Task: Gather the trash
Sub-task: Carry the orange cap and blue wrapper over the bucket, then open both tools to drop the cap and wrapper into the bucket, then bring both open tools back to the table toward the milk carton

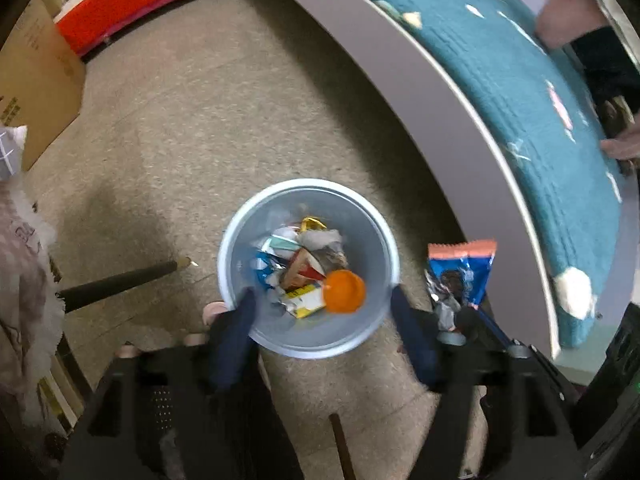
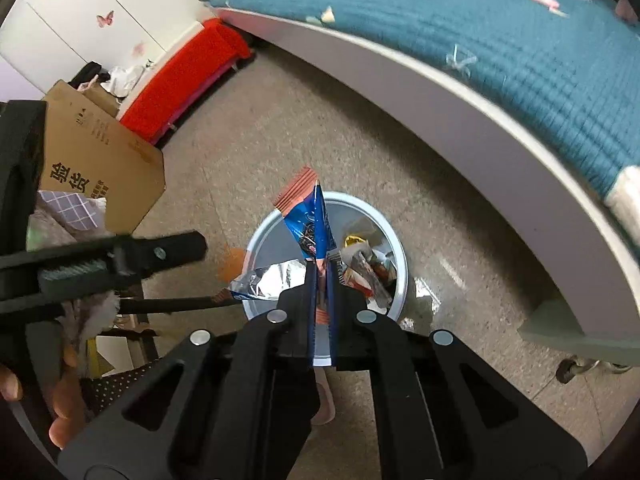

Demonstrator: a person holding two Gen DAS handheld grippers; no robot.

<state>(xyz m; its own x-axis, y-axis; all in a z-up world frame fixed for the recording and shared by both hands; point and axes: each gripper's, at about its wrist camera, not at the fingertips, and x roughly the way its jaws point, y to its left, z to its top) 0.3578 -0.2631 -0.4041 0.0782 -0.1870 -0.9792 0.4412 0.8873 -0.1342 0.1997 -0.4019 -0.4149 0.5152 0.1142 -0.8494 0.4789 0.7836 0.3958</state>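
Motion blurs the orange cap (image 1: 344,292) above the bin (image 1: 308,268), so contact with the trash inside is unclear. The left hand-held gripper (image 1: 320,312) stands wide over the bin, nothing between its fingers. The right hand-held gripper (image 2: 320,280) pinches a blue snack wrapper (image 2: 310,220) just above the bin's rim. Bare floor (image 1: 200,120) lies between the bin and the bed (image 1: 500,60).

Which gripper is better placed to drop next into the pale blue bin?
Right. The right gripper is shut on a blue foil snack wrapper above the pale blue round bin. The left gripper is open, holding nothing.
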